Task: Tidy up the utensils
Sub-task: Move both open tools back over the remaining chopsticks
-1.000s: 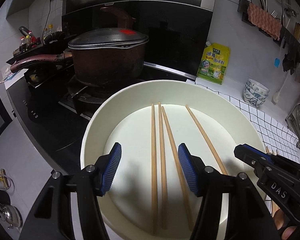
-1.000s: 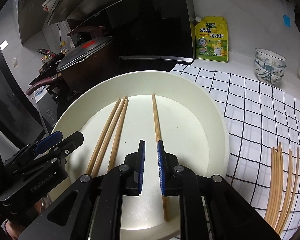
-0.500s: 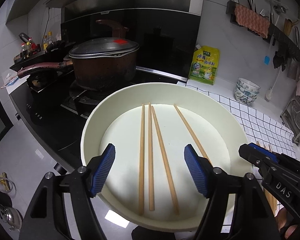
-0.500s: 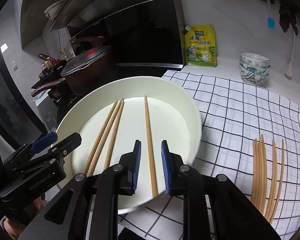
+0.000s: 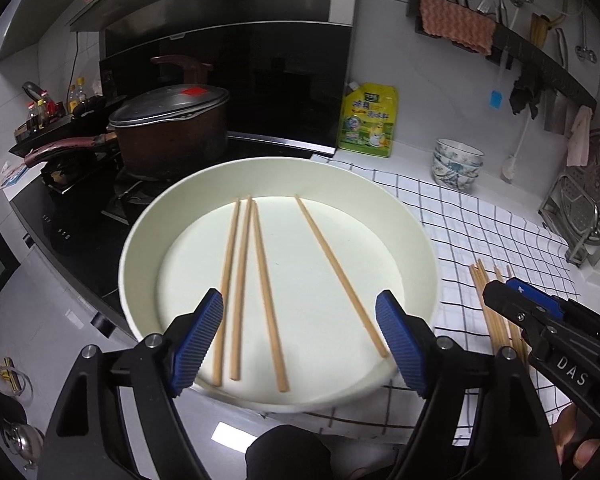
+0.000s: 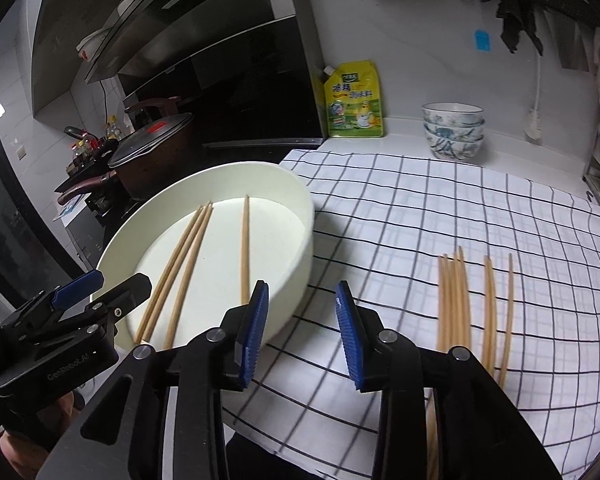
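A round cream basin (image 5: 140, 240) (image 6: 296, 216) holds several wooden chopsticks: three close together (image 5: 244, 280) (image 6: 180, 264) and one apart (image 5: 336, 268) (image 6: 245, 248). More chopsticks (image 6: 460, 304) (image 5: 488, 312) lie loose on the checked cloth to the right. My left gripper (image 5: 300, 336) is open and empty above the basin's near rim. My right gripper (image 6: 302, 324) is open and empty over the cloth beside the basin's right wall; it also shows in the left wrist view (image 5: 548, 332).
A lidded brown pot (image 5: 168, 128) sits on the black stove to the left. A yellow seasoning pouch (image 5: 366, 124) and stacked patterned bowls (image 6: 454, 130) stand at the back wall. A metal rack (image 5: 584, 216) stands at far right. The checked cloth (image 6: 480, 216) covers the counter.
Both grippers pulled back from the basin. The right gripper opened, left the single chopstick in the basin and shifted right over the cloth. The left gripper opened wider.
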The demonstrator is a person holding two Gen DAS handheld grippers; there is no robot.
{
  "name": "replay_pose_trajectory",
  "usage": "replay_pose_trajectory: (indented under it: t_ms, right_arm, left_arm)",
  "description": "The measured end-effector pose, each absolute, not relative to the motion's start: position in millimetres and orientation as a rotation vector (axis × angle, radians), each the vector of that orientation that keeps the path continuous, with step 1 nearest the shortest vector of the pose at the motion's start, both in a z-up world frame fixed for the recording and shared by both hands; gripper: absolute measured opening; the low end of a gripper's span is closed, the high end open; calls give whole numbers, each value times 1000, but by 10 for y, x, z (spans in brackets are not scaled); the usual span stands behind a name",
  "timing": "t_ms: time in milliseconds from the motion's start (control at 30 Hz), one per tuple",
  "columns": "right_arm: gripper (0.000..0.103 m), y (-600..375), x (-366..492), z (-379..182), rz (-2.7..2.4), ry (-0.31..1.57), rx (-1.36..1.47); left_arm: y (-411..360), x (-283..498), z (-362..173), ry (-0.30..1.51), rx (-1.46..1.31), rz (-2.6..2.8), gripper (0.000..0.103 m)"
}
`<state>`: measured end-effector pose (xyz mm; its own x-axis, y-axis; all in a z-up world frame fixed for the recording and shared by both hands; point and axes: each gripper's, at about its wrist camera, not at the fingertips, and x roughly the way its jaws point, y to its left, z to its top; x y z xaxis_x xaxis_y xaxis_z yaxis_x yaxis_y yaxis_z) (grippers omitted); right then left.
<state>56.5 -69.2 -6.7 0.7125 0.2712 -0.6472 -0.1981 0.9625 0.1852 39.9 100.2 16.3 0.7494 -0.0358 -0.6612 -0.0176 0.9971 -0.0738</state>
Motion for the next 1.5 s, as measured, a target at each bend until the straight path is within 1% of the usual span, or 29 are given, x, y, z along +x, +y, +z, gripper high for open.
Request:
replay_pose_trajectory:
  t_ms: [367, 633, 700, 933, 1500]
  right_arm:
    - [42, -1319, 334, -163, 168, 731, 137]
    - [42, -1754, 220, -255, 94, 743, 161]
    - [42, -1821, 199, -273, 85, 746, 164]
    - [42, -2047, 161, -391, 47, 758, 175]
    - [42, -2179, 290, -651, 31, 794, 186]
  left_arm:
    - [448, 306, 114, 745, -35, -98, 83]
    - [88, 237, 86, 745, -19, -155, 85]
    - [13, 235, 56, 754, -15, -163, 88]
    - [-207, 231, -72, 781, -12, -190, 88]
    - [-322, 348, -273, 822, -18, -168, 88]
